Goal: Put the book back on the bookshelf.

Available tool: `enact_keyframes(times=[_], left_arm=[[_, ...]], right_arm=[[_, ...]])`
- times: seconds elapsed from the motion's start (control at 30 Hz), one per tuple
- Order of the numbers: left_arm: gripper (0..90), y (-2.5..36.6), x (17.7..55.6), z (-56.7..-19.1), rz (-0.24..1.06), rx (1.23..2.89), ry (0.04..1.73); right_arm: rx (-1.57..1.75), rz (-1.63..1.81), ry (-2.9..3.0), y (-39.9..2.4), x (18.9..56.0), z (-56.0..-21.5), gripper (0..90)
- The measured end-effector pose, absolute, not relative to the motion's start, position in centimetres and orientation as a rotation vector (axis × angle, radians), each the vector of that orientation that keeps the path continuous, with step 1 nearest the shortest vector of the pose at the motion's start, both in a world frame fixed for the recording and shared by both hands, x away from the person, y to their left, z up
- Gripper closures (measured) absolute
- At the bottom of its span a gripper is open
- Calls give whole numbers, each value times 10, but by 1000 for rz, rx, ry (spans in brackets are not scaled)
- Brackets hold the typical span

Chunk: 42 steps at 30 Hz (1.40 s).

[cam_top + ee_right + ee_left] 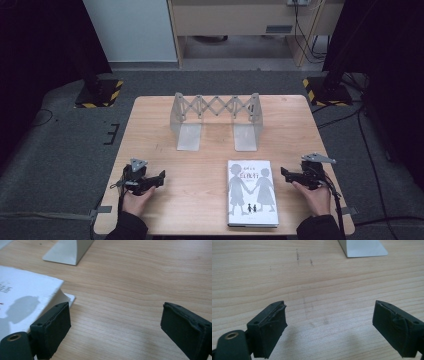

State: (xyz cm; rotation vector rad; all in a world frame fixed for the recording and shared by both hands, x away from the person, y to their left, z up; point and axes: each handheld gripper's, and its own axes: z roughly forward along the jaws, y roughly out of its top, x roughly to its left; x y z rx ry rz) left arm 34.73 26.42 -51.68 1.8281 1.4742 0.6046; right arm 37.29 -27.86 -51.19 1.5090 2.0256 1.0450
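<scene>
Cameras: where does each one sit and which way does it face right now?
High view: above the near table edge, facing forward and down on book and bookend rack; forearms, both hands.
Left gripper view: on left gripper, facing bare table; open jaws.
Right gripper view: on right gripper, beside the book's corner; open jaws.
Shared: both gripper views catch a rack foot.

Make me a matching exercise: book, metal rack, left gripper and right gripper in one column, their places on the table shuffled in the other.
Things:
1. book
2. metal rack
3. left gripper
4. right gripper

Places:
A. near left edge of the table, jaws open over bare wood
B. far middle, standing upright
C. just right of the book, jaws open
D. lying flat, near side, right of centre

Pairs: 1-D, 2-B, 3-A, 4-C
</scene>
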Motion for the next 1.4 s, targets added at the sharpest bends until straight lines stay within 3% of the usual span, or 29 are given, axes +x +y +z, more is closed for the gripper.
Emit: enact_keyframes(times=[0.93,1.33,1.4], left_arm=[[181,216,327,-503,538,1831,1211],[223,188,321,-505,476,1879,1118],[224,182,320,-504,456,1870,1114]], right_arm=[[1439,1170,2058,-253,349,-499,147],[1361,1179,2118,-241,338,-502,205],[1351,1197,2133,-238,337,-503,254]])
